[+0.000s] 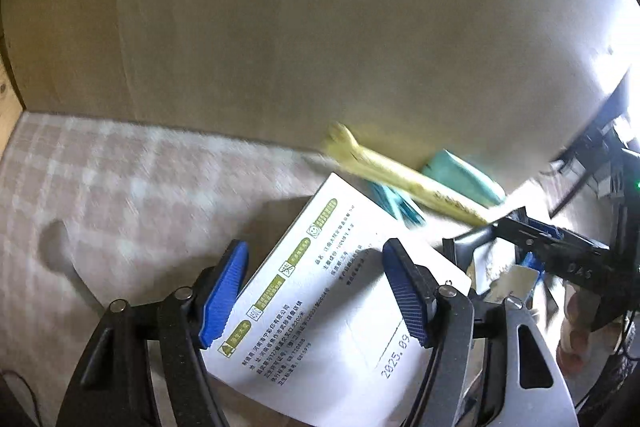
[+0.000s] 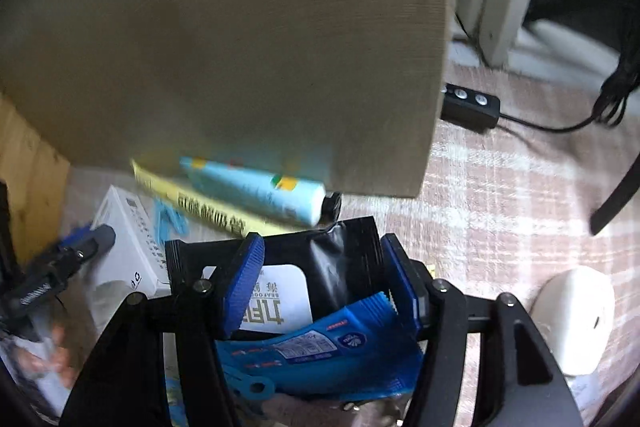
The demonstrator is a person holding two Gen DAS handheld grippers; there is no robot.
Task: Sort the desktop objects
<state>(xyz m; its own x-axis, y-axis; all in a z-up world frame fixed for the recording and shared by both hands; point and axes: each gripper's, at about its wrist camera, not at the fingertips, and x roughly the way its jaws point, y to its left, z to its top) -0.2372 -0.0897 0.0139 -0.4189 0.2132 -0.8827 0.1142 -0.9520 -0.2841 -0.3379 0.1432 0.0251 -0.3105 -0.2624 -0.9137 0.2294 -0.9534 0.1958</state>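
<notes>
Left view, my left tool (image 1: 316, 291): jaws stand apart over the white box (image 1: 332, 291), one blue pad at each of its long edges; as far as the blur lets me judge, neither pad presses on it, so I hold nothing.
Left view, the pile: the box lies on the checked tabletop (image 1: 120, 187) near the brown board (image 1: 320, 27); a yellow tube (image 1: 404, 179) and a teal tube (image 1: 464, 179) lie just behind it against the board.
Left view, risk: if I close with the pads skewed across the box's slanted edges, it could twist out or shove the tubes behind it.
Right view, my right tool (image 2: 324, 283): jaws apart around the black packet (image 2: 340, 259), with a blue packet (image 2: 320, 347) lying over its near end; I see no squeeze on either, so nothing is gripped.
Right view, neighbours: a white mouse (image 2: 576, 319) sits apart on the right; the white box is just left, with my other tool on it.
Right view, risk: closing here may catch both packets at once, mixing what should be sorted apart, or the slick foil may slip free.
Both views, risk: my two tools work close together and could knock each other.
</notes>
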